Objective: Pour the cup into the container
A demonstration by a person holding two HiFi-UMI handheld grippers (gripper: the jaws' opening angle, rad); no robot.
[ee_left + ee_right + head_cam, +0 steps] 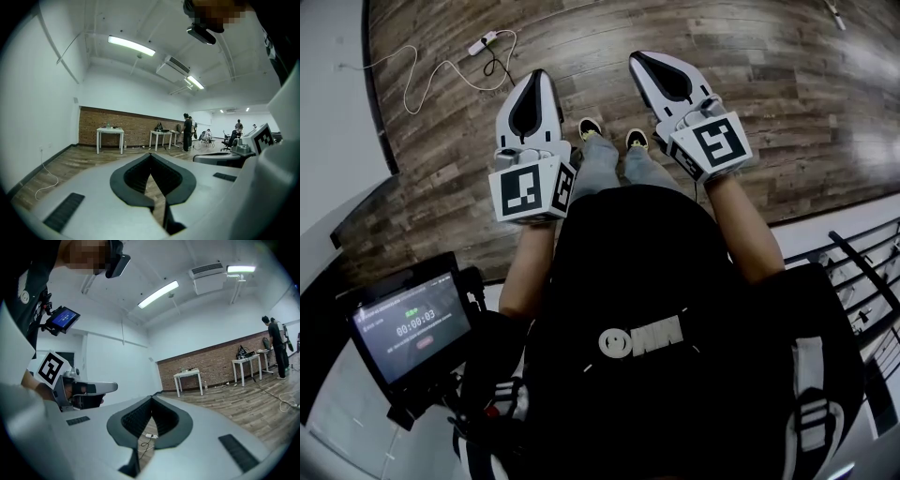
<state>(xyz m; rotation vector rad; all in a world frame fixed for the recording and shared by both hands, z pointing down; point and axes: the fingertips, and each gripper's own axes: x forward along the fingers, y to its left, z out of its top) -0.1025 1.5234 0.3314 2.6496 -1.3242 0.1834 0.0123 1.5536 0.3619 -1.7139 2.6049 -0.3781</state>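
Observation:
No cup or container shows in any view. In the head view my left gripper (539, 75) and right gripper (637, 58) are held out side by side over the wooden floor, well above it. Both are shut with their tips together, and there is nothing between the jaws. The left gripper view looks along its shut jaws (150, 154) into a large room, with the right gripper (234, 154) at its right edge. The right gripper view has its own tips (151, 398) touching, and the left gripper (89, 390) is at its left.
White tables (110, 133) (161, 136) stand along a brick wall far ahead, with people (188, 131) near them. A power strip with a white cable (483, 42) lies on the floor ahead. A white wall (328, 94) is to the left. A tablet screen (411, 328) hangs at my chest.

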